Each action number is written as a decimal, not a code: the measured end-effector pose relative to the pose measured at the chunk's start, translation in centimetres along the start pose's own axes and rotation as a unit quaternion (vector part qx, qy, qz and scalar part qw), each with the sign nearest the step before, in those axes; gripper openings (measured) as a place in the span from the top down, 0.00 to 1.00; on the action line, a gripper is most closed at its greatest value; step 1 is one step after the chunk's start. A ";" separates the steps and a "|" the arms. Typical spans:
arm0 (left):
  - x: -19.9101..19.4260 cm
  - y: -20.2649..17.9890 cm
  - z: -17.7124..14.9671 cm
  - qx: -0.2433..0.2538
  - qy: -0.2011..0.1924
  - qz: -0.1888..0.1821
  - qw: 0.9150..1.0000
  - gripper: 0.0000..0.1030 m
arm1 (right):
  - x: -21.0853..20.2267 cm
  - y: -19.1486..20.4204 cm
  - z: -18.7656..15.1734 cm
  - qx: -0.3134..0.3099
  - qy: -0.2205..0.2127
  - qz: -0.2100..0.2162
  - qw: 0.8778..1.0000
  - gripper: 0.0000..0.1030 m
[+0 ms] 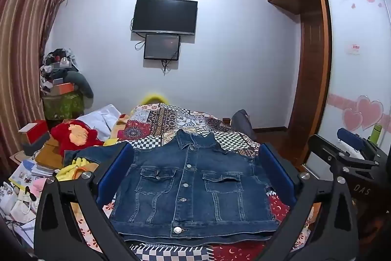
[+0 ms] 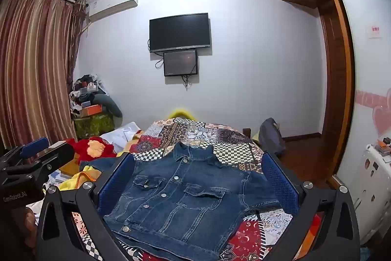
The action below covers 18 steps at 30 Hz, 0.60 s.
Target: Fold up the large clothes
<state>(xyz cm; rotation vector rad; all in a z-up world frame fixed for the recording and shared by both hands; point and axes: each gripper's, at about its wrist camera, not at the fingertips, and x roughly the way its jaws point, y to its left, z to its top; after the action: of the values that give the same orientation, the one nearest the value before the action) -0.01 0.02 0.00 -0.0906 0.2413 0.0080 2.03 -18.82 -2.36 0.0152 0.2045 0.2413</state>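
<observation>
Denim jacket (image 1: 193,190) spread front-up, buttoned, on the patchwork bed (image 1: 176,119), hem nearest, collar far. Left gripper (image 1: 195,177) and right gripper (image 2: 198,185) raised short of the hem, jaws wide, empty. Clutter (image 1: 36,163) beyond the left sleeve; bare quilt past the collar.

The jacket (image 1: 193,190) is blue denim cloth with shiny metal buttons. It lies on a patterned cloth quilt (image 1: 185,118). The wardrobe (image 1: 310,80) is glossy brown wood. The television (image 1: 164,16) screen is smooth and dark.
</observation>
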 end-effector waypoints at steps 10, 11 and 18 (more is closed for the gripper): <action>0.1 -0.1 -0.1 0.002 0.000 -0.003 1.000 0.00 | 0.1 0.0 0.0 -0.003 0.001 0.000 1.000 0.00; 0.1 -0.1 -0.2 0.002 0.001 -0.005 1.000 0.00 | 0.0 0.4 0.1 -0.003 0.000 0.000 1.000 0.00; -0.3 0.0 -0.4 0.005 -0.003 -0.004 1.000 0.00 | 0.1 0.5 0.0 -0.006 0.001 0.000 1.000 0.00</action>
<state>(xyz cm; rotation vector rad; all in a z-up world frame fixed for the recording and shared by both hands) -0.38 -0.03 -0.29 -0.0809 0.2351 -0.0007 2.05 -18.27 -2.36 0.0035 0.2058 0.2426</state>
